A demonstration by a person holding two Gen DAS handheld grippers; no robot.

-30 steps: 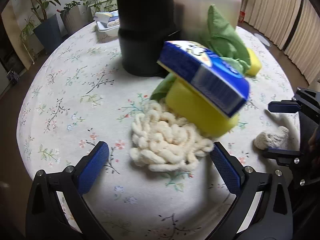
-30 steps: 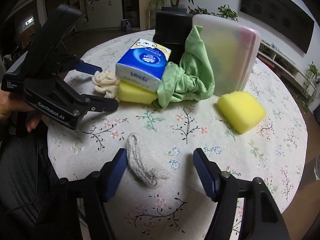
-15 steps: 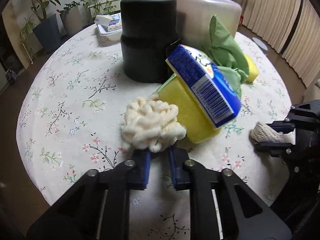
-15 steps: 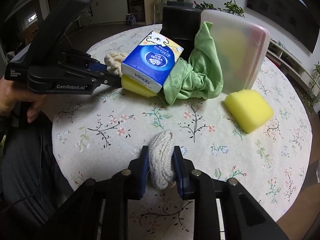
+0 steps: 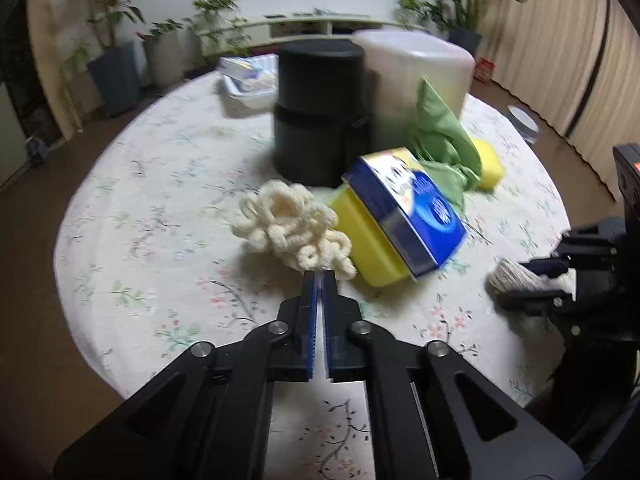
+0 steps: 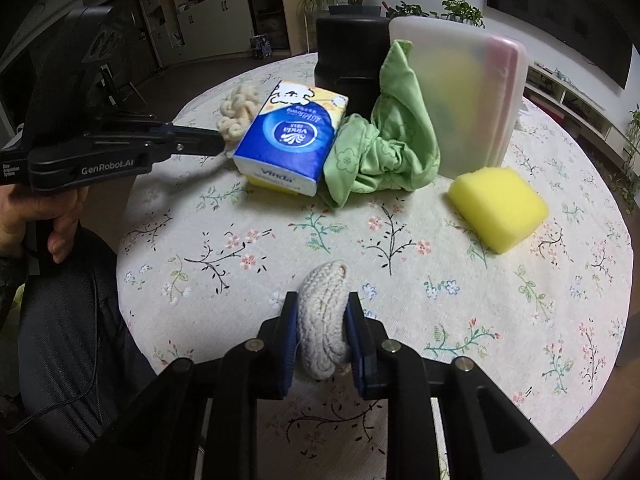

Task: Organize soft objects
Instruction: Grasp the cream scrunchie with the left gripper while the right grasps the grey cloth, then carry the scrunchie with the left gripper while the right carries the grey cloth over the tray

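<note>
My left gripper (image 5: 319, 276) is shut on the edge of a cream chunky-knit cloth (image 5: 290, 228), lifted off the flowered table; both show in the right wrist view, gripper (image 6: 218, 142) and cloth (image 6: 236, 110). My right gripper (image 6: 322, 320) is shut on a grey-white knitted pad (image 6: 324, 312), held above the table; it shows in the left wrist view (image 5: 514, 280). A blue tissue pack (image 6: 292, 136) leans on a yellow sponge (image 5: 368, 240). A green cloth (image 6: 384, 140) lies against a frosted plastic box (image 6: 468, 92). A second yellow sponge (image 6: 498, 208) lies to the right.
A black cylinder container (image 5: 320, 108) stands behind the pile, next to the frosted box (image 5: 416, 80). A white tray (image 5: 250, 84) sits at the far table edge. The round table (image 6: 400, 264) has a flowered cloth. Potted plants (image 5: 112, 68) stand beyond.
Both grippers went from open to shut: the left one on the cream knit cloth, the right one on the knitted pad. Both pieces have been lifted off the table.
</note>
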